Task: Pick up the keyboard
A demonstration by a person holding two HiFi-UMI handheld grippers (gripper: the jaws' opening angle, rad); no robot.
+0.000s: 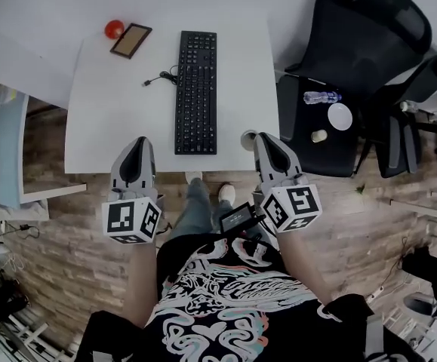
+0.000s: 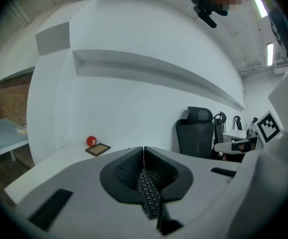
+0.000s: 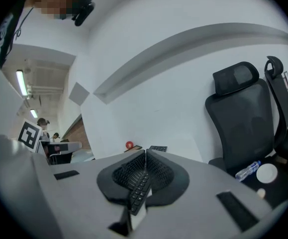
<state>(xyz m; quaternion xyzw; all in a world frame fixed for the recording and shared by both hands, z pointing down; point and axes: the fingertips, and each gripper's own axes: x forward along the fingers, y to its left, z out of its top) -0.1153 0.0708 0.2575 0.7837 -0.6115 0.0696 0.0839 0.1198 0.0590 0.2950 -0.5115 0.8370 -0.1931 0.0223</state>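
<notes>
Head view: black keyboard (image 1: 196,92) lies lengthwise on white desk (image 1: 90,127), untouched, short end toward person. Left gripper (image 1: 137,145) and right gripper (image 1: 268,139) hover at desk's near edge, flanking that end, likely staged for two-sided lift.
Left gripper view: jaws clenched, empty; keyboard beyond tips.
Right gripper view: jaws likewise pressed together, nothing held; must open before grasp.

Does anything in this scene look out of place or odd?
Yes. A water bottle lies on its side on the black chair seat, beside a white disc. The cable of the keyboard ends loose on the desk, plugged into nothing.
</notes>
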